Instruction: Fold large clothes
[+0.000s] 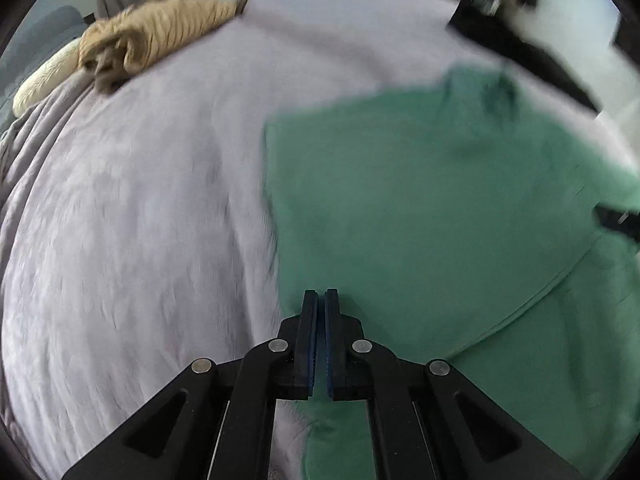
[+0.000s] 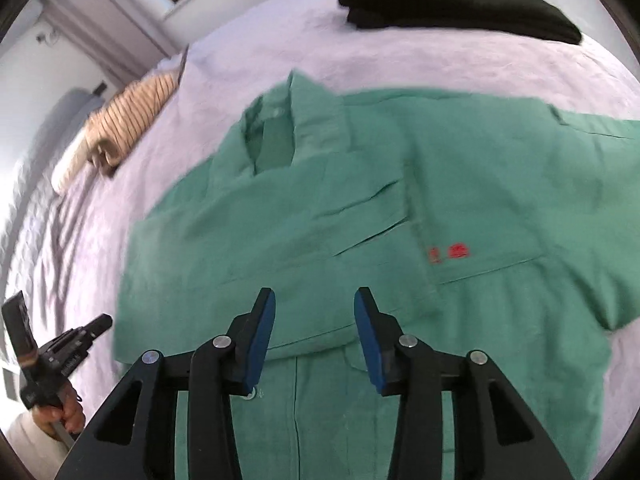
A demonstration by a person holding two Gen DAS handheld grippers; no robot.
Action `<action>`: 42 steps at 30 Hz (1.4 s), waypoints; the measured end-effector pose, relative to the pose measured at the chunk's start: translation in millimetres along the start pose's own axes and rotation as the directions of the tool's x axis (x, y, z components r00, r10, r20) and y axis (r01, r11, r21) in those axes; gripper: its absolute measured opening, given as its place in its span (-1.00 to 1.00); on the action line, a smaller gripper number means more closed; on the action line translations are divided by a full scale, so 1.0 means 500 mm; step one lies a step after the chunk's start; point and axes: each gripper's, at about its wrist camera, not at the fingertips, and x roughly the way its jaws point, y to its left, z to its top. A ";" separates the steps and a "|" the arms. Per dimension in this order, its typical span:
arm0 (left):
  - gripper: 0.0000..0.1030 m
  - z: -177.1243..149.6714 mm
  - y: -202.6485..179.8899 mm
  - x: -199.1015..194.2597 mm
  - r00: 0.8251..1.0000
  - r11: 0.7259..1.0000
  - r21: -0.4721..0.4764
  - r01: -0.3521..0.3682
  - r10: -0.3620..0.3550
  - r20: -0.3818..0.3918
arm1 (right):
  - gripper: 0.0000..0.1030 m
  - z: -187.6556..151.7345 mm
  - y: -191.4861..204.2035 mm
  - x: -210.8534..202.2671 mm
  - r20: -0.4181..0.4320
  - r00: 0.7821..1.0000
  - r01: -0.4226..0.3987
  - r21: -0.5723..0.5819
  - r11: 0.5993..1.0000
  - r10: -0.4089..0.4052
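Note:
A large green shirt (image 2: 360,200) lies spread on the pale bedcover (image 2: 248,52), collar (image 2: 276,132) towards the far side and one sleeve folded across the chest. A small red mark (image 2: 450,252) sits on its front. My right gripper (image 2: 316,294) hovers over the lower chest, open, with nothing between its blue pads. My left gripper (image 1: 320,294) is shut above the left edge of the shirt (image 1: 420,208), and no cloth shows between its pads. It also appears in the right wrist view, where the left gripper (image 2: 96,326) is held by a hand (image 2: 68,412) off the shirt's left side.
A folded black garment (image 2: 460,0) lies at the far side of the bed beyond the collar. A beige striped garment (image 1: 160,36) rests on a pillow (image 1: 44,80) at the far left. Curtains and a window stand behind the bed.

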 end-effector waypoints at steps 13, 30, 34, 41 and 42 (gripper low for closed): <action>-0.92 -0.071 0.041 -0.053 0.996 0.993 -0.091 -0.070 0.065 -0.052 | -0.11 -0.084 -0.058 -0.047 -0.068 0.997 -0.035 0.067 0.997 0.040; -0.92 -0.084 -0.127 -0.103 0.995 0.996 -0.076 -0.039 0.032 -0.095 | 0.23 -0.179 -0.156 -0.144 -0.079 0.993 -0.064 0.232 0.971 0.085; -0.92 -0.088 -0.154 -0.102 0.994 0.997 -0.067 -0.032 0.024 -0.108 | 0.36 -0.184 -0.170 -0.152 -0.071 0.993 -0.071 0.246 0.967 0.091; 1.00 -0.094 -0.184 -0.096 0.993 0.995 -0.083 -0.047 0.038 -0.109 | 0.43 -0.191 -0.189 -0.165 -0.055 0.992 -0.093 0.254 0.963 0.110; 1.00 -0.096 -0.189 -0.091 0.994 0.996 -0.082 -0.044 0.036 -0.105 | 0.43 -0.191 -0.191 -0.167 -0.054 0.992 -0.094 0.254 0.963 0.111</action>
